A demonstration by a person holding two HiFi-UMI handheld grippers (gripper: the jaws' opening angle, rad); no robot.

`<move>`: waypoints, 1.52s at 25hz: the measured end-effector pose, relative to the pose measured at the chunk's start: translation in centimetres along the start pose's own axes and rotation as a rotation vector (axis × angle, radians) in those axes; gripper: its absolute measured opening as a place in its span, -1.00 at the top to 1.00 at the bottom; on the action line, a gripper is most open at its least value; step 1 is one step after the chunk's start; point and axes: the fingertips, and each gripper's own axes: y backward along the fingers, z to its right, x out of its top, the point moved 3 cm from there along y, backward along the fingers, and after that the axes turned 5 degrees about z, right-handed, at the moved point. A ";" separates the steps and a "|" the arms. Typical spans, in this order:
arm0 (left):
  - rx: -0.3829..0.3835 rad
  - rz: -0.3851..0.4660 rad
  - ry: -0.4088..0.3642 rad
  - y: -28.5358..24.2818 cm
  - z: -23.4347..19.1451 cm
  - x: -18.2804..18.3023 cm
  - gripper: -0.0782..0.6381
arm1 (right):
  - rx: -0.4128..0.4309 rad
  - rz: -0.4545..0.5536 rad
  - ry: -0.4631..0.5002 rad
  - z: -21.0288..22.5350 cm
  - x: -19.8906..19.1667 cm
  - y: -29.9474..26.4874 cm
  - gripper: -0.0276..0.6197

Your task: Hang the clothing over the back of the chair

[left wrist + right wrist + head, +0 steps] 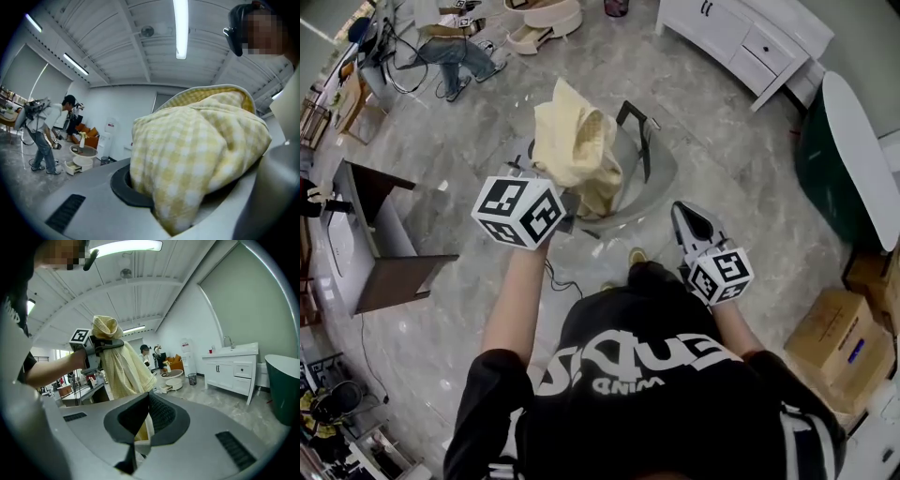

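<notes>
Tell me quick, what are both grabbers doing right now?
Left gripper: closed on the pale yellow checked cloth garment.
Right gripper: closed, holding nothing.

One garment [577,150], one chair [662,178].

A: Head camera?
B: Overhead, steeply down; yellow cloth [574,141] at twelve o'clock.
A: Gripper cameras?
B: Left sits right against that cloth; right faces it from farther, nine o'clock.
</notes>
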 end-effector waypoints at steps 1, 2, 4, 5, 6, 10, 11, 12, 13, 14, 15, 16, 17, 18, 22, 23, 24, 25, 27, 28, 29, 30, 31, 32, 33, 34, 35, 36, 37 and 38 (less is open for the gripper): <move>-0.016 -0.013 0.003 -0.4 0.1 -0.9 0.67 | -0.015 0.001 -0.004 0.2 -0.1 0.3 0.87; -0.030 -0.027 0.007 -0.8 0.3 -1.9 0.67 | -0.028 0.003 -0.008 0.5 -0.2 0.6 0.87; -0.051 -0.054 0.018 -1.5 0.7 -3.9 0.67 | -0.051 0.004 -0.015 1.2 -0.4 1.3 0.87; -0.060 -0.068 0.025 -1.8 1.0 -4.9 0.67 | -0.063 0.004 -0.019 1.5 -0.5 1.7 0.87; -0.068 -0.082 0.030 -2.0 1.3 -5.9 0.67 | -0.074 0.004 -0.023 1.7 -0.6 2.1 0.87; -0.091 -0.125 0.055 -2.7 2.5 -9.2 0.67 | -0.105 0.003 -0.030 2.6 -0.9 3.3 0.87; -0.096 -0.132 0.060 -2.8 2.8 -9.7 0.67 | -0.110 0.004 -0.031 2.7 -0.9 3.5 0.87; -0.104 -0.137 0.064 -2.8 3.2 -10.1 0.67 | -0.115 0.005 -0.032 2.8 -0.9 3.7 0.87; -0.113 -0.141 0.066 -2.9 3.6 -10.4 0.67 | -0.120 0.005 -0.033 3.0 -0.9 3.9 0.87; -0.123 -0.145 0.065 -3.1 4.1 -10.6 0.67 | -0.125 0.005 -0.034 3.1 -1.0 4.1 0.87; -0.133 -0.149 0.064 -3.3 4.6 -10.9 0.67 | -0.128 0.004 -0.034 3.2 -1.0 4.2 0.87; -0.143 -0.154 0.064 -3.5 5.1 -11.2 0.67 | -0.132 0.003 -0.035 3.3 -1.0 4.4 0.87; -0.152 -0.158 0.065 -3.7 5.6 -11.4 0.67 | -0.134 0.002 -0.036 3.4 -1.1 4.5 0.87; -0.161 -0.161 0.066 -3.8 6.0 -11.7 0.67 | -0.137 0.002 -0.037 3.4 -1.1 4.6 0.87; -0.201 -0.168 0.071 -4.0 7.7 -12.4 0.67 | -0.156 0.003 -0.043 3.4 -1.2 5.2 0.87; -0.212 -0.171 0.071 -4.1 8.1 -12.6 0.67 | -0.163 0.004 -0.045 3.5 -1.2 5.4 0.87; -0.223 -0.175 0.071 -4.2 8.5 -12.8 0.67 | -0.170 0.006 -0.047 3.5 -1.3 5.6 0.87; -0.234 -0.179 0.071 -4.4 8.9 -13.1 0.67 | -0.177 0.007 -0.048 3.6 -1.3 5.9 0.87; -0.255 -0.188 0.071 -4.7 9.8 -13.5 0.67 | -0.193 0.010 -0.052 3.8 -1.4 6.4 0.87; -0.266 -0.192 0.071 -4.8 10.3 -13.7 0.67 | -0.202 0.011 -0.054 4.0 -1.5 6.7 0.87; -0.277 -0.197 0.070 -5.0 10.9 -13.9 0.67 | -0.210 0.013 -0.057 4.1 -1.5 7.1 0.87; -0.288 -0.202 0.069 -5.1 11.4 -14.1 0.67 | -0.219 0.016 -0.060 4.2 -1.6 7.4 0.87; -0.299 -0.207 0.069 -5.2 11.9 -14.4 0.67 | -0.228 0.018 -0.063 4.3 -1.7 7.8 0.87; -0.310 -0.213 0.069 -5.2 12.5 -14.6 0.67 | -0.237 0.020 -0.066 4.3 -1.8 8.2 0.87; -0.320 -0.219 0.070 -5.2 12.9 -14.8 0.67 | -0.246 0.021 -0.068 4.3 -1.9 8.5 0.87; -0.329 -0.224 0.071 -5.2 13.4 -15.1 0.67 | -0.255 0.022 -0.071 4.4 -1.9 8.8 0.87; -0.337 -0.230 0.071 -5.3 13.8 -15.3 0.67 | -0.263 0.023 -0.073 4.4 -2.0 9.2 0.87; -0.344 -0.235 0.071 -5.3 14.1 -15.5 0.67 | -0.271 0.023 -0.076 4.5 -2.1 9.5 0.87; -0.349 -0.240 0.070 -5.3 14.4 -15.7 0.67 | -0.278 0.023 -0.079 4.6 -2.1 9.8 0.87; -0.355 -0.246 0.069 -5.3 14.7 -15.9 0.67 | -0.283 0.023 -0.080 4.7 -2.2 10.0 0.87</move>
